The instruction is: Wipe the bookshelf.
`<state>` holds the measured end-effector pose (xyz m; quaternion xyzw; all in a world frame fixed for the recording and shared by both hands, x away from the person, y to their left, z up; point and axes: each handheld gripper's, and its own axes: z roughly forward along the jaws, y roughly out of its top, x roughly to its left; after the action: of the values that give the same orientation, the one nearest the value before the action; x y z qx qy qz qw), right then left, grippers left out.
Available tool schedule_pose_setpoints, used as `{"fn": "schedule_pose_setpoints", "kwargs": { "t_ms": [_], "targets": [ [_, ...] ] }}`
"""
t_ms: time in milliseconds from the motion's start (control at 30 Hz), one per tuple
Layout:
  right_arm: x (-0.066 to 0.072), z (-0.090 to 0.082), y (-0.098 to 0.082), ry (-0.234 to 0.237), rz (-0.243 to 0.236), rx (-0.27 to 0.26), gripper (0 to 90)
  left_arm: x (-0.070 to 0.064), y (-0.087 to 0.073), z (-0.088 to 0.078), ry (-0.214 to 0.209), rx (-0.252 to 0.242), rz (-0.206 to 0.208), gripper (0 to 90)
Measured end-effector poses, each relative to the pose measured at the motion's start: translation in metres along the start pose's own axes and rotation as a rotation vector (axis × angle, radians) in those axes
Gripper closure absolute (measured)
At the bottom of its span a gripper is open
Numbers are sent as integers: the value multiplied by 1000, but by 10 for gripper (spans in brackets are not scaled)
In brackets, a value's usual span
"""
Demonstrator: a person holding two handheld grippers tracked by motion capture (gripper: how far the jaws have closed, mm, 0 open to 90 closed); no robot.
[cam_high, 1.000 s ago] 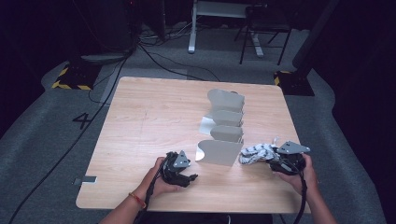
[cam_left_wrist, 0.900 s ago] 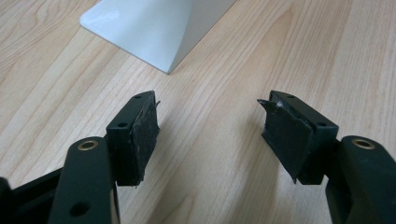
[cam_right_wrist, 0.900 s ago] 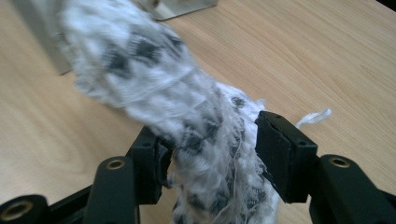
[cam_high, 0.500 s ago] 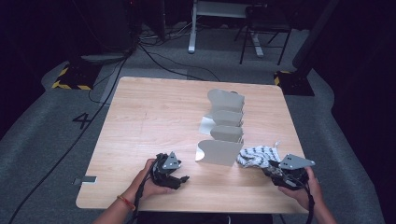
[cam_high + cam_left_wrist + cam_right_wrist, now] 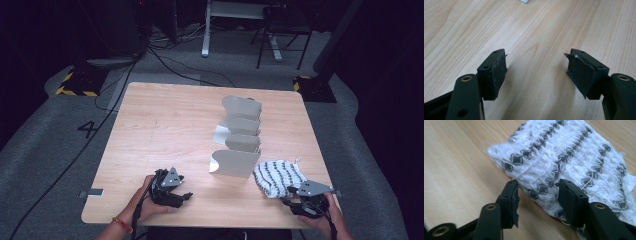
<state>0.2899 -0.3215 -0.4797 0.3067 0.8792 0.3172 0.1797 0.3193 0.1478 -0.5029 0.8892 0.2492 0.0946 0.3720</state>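
A white cloth with dark stripes [image 5: 278, 178] lay bunched at the lower right of the high view, on the wooden table [image 5: 170, 130], just right of a grey folded-metal rack [image 5: 238, 145]. The right gripper [image 5: 302, 202] sat at the cloth's near edge; its jaws had just been opening, and in the right gripper view the cloth [image 5: 564, 162] lay between them, with the pads not seen pressing it. The left gripper [image 5: 186, 196] rested at the lower left, well apart from the cloth, its jaws wide over bare wood.
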Motion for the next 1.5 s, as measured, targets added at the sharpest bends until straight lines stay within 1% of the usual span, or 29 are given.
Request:
{"fn": "schedule_pose_setpoints", "kwargs": {
  "t_ms": [67,100,133,233,333,367,400,433,500,533,600,667,700,733,767,833,933,1067,1133,1500],
  "targets": [
    [1,-3,-1,3,-4,-6,477,0,-2,-2,0,1,2,311],
    [2,-12,-2,1,-5,-26,450,-1,-5,-5,2,1,1,306],
    [3,-17,-3,2,-7,-39,445,0,-7,-7,4,3,5,303],
    [2,-36,-6,-20,-11,-65,414,-1,-14,-13,12,5,-10,273],
    [-4,-48,-16,-61,-15,-54,396,-1,-19,-19,26,10,-22,252],
    [-8,-50,-21,-67,-3,-52,394,-1,-21,-20,27,12,-26,241],
    [-8,-50,-21,-67,-3,-52,394,-1,-21,-20,27,12,-26,239],
    [-17,-50,-31,-84,26,-41,375,0,-23,-23,31,12,-24,231],
    [-25,-47,-39,-95,41,-23,364,1,-25,-25,38,17,-31,205],
    [-30,-46,-44,-100,56,-16,352,2,-26,-25,40,15,-33,200],
    [-38,-42,-51,-101,94,-14,326,2,-27,-26,41,15,-36,199],
    [-44,-39,-55,-88,114,-25,311,2,-27,-27,41,17,-37,200],
    [-46,-38,-56,-72,122,-33,302,2,-28,-27,41,17,-37,200],
    [-46,-38,-56,-72,122,-33,302,2,-28,-27,41,17,-37,200],
    [-47,-34,-57,-54,116,-52,290,2,-28,-27,41,17,-37,200],
    [-48,-29,-57,-49,112,-53,280,2,-28,-27,41,17,-37,200],
    [-51,-22,-59,-43,125,-46,269,3,-27,-27,39,16,-38,199],
    [-57,-18,-65,-18,177,-88,245,3,-27,-27,40,16,-38,198],
    [-57,-18,-66,-18,185,-97,245,3,-27,-27,39,17,-37,199],
    [-57,-17,-66,-20,186,-97,246,4,-27,-26,41,18,-34,198]
  ]
}}
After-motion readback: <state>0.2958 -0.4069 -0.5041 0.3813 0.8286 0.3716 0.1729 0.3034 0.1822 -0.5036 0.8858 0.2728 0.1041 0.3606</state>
